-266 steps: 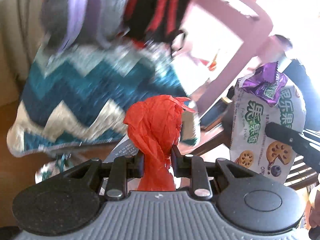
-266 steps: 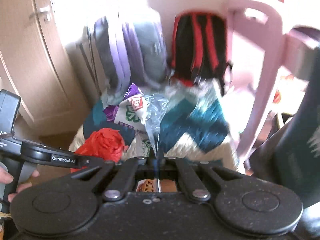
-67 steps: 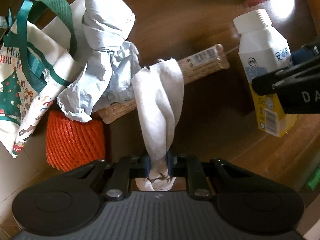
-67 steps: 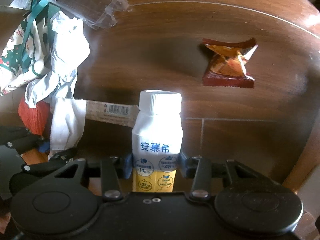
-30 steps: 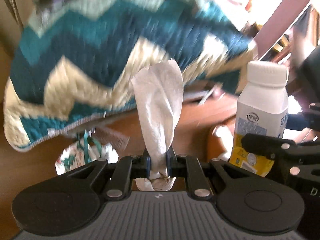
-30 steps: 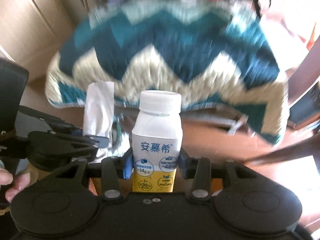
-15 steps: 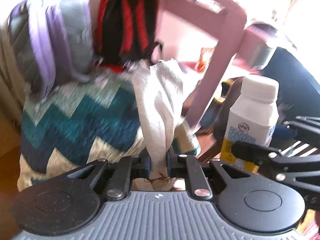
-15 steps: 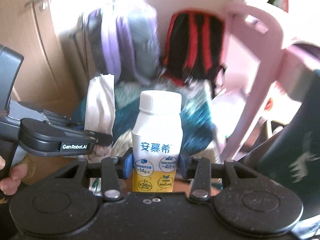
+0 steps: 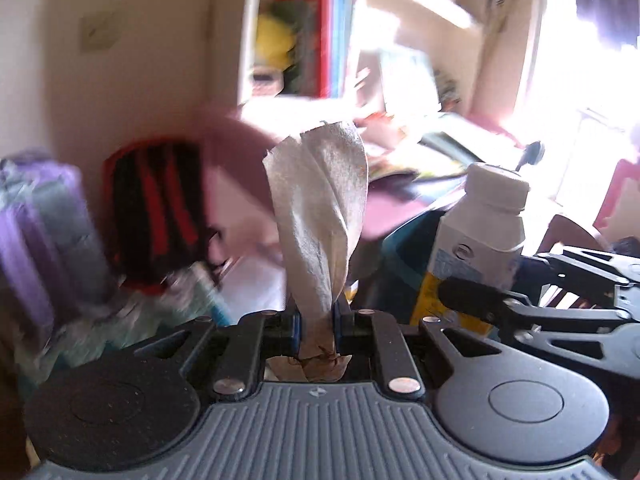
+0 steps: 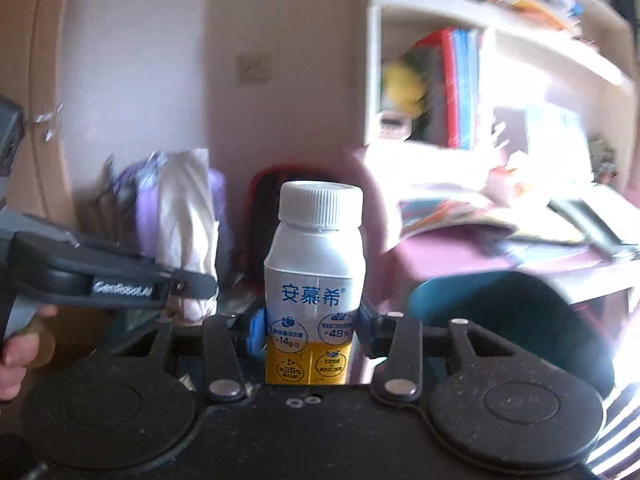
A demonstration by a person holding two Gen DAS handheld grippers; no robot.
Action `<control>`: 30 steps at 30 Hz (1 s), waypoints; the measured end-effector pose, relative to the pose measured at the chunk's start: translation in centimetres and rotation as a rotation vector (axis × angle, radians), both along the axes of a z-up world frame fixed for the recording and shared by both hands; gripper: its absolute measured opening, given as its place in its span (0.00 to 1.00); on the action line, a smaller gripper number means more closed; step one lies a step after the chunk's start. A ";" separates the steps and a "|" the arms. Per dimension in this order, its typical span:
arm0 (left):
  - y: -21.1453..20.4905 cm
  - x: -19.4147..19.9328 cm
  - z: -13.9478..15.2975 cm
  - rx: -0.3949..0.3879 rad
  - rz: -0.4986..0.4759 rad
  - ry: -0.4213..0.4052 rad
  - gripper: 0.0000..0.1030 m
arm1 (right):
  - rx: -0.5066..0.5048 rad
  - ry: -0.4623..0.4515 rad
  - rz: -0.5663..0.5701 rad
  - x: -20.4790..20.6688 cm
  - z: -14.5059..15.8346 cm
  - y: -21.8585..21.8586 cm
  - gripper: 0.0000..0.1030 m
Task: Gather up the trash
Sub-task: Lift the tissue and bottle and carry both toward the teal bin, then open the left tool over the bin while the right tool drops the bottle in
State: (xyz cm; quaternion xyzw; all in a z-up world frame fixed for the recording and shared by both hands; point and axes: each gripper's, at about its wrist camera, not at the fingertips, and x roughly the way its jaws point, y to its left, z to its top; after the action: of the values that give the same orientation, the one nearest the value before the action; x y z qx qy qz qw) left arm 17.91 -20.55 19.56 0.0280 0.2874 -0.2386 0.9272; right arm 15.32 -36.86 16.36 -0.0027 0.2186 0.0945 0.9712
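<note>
the left tongs [image 9: 317,322] are squeezed tight on a crumpled white tissue [image 9: 320,216]; the tissue sticks straight up from between the two fingers; the right tongs [image 10: 310,332] are closed on a white and yellow drink bottle [image 10: 314,292] with a white cap; the bottle stands upright, held up in the air; in the left wrist view the bottle [image 9: 476,240] is just to the right of the tissue; behind them, blurry, are a black and red backpack [image 9: 156,208], a purple bag [image 9: 36,216], a shelf with books [image 10: 452,88] and a messy pink counter [image 10: 480,256].
</note>
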 end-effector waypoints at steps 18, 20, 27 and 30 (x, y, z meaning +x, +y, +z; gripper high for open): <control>-16.4 5.6 -3.1 0.078 -0.170 0.103 0.14 | -0.021 0.107 -0.246 3.0 -3.3 -13.0 0.41; -17.8 6.2 -4.3 0.103 -0.174 0.122 0.14 | -0.028 0.143 -0.251 3.3 -4.5 -13.3 0.41; -21.2 8.6 -8.1 0.181 -0.173 0.200 0.14 | -0.041 0.235 -0.238 5.4 -6.9 -13.8 0.41; -21.8 9.3 -9.5 0.208 -0.179 0.232 0.14 | -0.046 0.270 -0.235 6.3 -7.6 -14.1 0.41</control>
State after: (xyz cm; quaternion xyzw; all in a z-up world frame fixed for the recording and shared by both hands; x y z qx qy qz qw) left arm 27.20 -42.39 10.10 0.1216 0.4121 -0.2906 0.8549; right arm 21.61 -50.99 8.72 0.0134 0.3479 -0.0252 0.9371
